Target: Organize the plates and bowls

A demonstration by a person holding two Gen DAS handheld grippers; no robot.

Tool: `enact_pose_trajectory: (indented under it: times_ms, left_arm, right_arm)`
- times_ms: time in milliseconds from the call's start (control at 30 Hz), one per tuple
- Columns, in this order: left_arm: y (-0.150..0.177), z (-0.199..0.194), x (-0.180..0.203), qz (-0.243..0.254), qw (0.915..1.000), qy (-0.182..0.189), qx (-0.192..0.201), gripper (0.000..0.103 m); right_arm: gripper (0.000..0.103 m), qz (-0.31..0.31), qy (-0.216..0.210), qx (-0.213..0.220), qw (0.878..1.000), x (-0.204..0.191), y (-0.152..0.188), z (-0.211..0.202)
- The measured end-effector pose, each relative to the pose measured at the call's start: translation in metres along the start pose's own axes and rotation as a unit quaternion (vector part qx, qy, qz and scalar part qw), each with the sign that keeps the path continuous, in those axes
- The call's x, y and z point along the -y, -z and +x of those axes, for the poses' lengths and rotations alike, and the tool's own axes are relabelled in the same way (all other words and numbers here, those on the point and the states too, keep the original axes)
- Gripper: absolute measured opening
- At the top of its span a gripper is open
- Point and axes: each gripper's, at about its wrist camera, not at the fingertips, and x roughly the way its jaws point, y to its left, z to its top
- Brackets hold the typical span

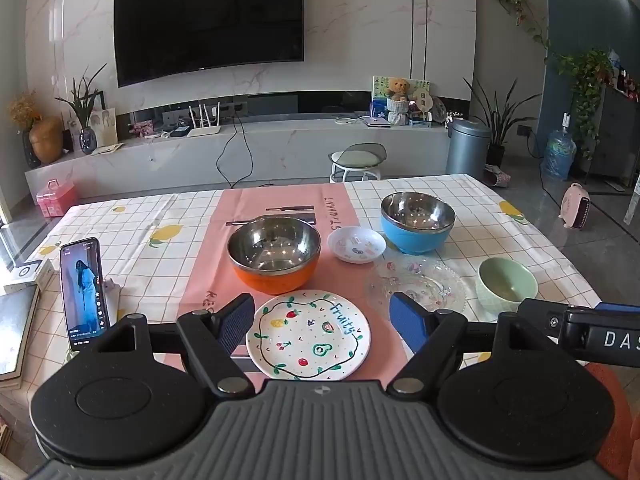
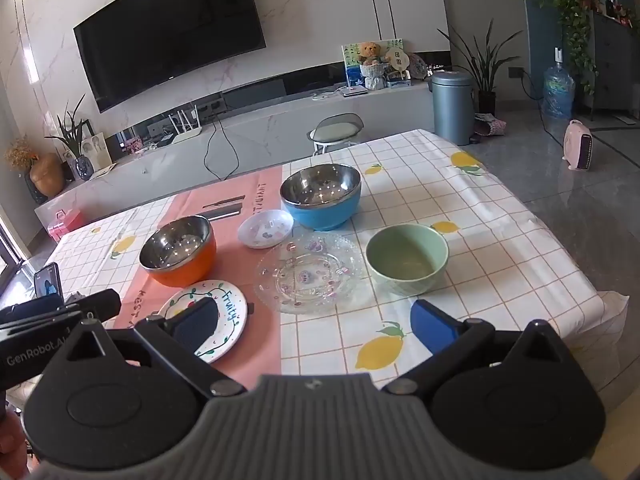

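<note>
A white "Fruity" plate [image 1: 308, 336] [image 2: 224, 316] lies at the table's near edge, between the fingers of my open, empty left gripper [image 1: 322, 322]. Behind it stands an orange steel bowl [image 1: 274, 254] [image 2: 178, 250]. A small white dish [image 1: 356, 244] [image 2: 265, 228], a blue steel bowl [image 1: 418, 222] [image 2: 320, 196], a clear glass plate [image 1: 418, 286] [image 2: 310, 272] and a green bowl [image 1: 506, 284] [image 2: 406, 258] lie to the right. My right gripper [image 2: 316, 324] is open and empty, hovering in front of the glass plate.
A phone [image 1: 82, 292] stands upright at the table's left. The checked tablecloth [image 2: 500, 240] with a pink mat [image 1: 208, 264] covers the table. A stool [image 1: 358, 160] stands beyond the far edge. Books [image 1: 16, 320] lie at the far left.
</note>
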Motion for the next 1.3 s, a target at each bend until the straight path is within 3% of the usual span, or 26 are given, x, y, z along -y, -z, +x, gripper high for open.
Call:
enact_pose_trajectory:
  times_ms: [167, 567, 633, 1300]
  left_arm:
    - [0.0, 0.0, 0.0, -0.003, 1.0, 0.002, -0.003, 0.09]
    - [0.003, 0.002, 0.0, -0.002, 1.0, 0.006, -0.006, 0.09]
    - [0.003, 0.002, 0.0, -0.003, 0.9999, 0.006, -0.008, 0.09]
    - [0.004, 0.004, -0.001, -0.009, 0.9999, 0.008, -0.011, 0.09]
  right_arm:
    - [0.1, 0.002, 0.006, -0.001, 1.0, 0.006, -0.003, -0.002]
    - [0.1, 0.002, 0.009, -0.002, 1.0, -0.02, 0.007, -0.005]
    - [0.1, 0.0, -0.001, -0.01, 1.0, 0.0, 0.002, 0.001]
    - [0.1, -0.001, -0.003, -0.022, 1.0, -0.004, 0.001, 0.005]
